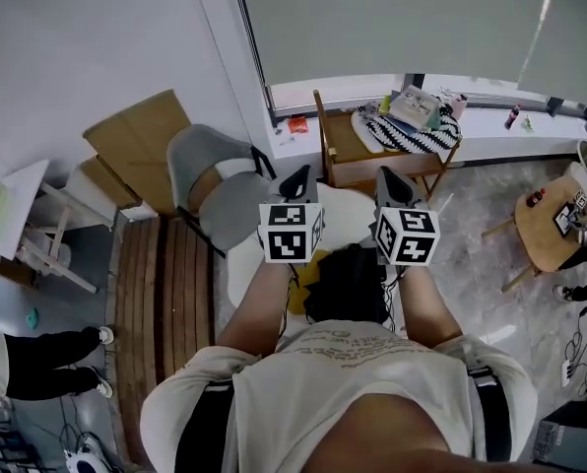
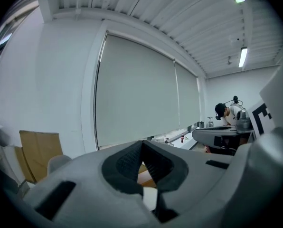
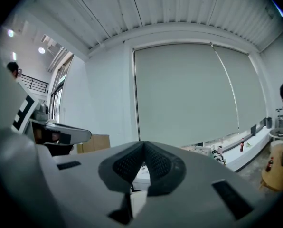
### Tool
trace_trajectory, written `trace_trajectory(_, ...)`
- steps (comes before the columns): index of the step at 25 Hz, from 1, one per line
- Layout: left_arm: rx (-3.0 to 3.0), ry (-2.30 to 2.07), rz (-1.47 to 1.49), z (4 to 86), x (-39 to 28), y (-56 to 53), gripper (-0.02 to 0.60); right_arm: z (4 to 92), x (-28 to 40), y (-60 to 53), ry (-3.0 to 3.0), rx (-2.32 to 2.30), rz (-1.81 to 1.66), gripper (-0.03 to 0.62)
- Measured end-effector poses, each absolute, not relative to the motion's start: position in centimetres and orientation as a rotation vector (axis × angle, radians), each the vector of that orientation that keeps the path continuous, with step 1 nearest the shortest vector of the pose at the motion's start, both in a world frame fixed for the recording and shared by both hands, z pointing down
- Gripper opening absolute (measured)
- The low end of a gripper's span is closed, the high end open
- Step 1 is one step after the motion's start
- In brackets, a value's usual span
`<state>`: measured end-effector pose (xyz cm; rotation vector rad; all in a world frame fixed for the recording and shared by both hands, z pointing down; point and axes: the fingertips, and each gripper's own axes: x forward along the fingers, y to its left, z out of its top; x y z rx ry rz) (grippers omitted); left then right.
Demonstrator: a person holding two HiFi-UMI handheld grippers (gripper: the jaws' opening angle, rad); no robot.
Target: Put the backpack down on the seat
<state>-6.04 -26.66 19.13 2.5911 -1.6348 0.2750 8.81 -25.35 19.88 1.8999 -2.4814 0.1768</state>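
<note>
Both grippers hung level over the black backpack [image 1: 351, 282], which lay just below and between them on what looked like a white seat [image 1: 242, 269], near a grey chair [image 1: 210, 180]. The left gripper [image 1: 295, 179] had its jaws pressed together on nothing, and so did the right gripper [image 1: 392, 183]. The set-down appeared done and the bag let go. The next move would call only for drawing both tools clear without catching the bag, then checking that it sat steady.

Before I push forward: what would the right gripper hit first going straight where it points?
Likely the window blind; the right gripper aims level, above the chair with the striped cloth. Depth unclear.
</note>
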Motion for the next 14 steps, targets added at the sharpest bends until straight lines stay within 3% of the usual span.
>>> trace_trajectory(14,2.582,-1.609,0.219,19.7,-7.1,-26.9,0.021,19.9,7.8,-25.5,-2.493,1.892,0.167,0.028)
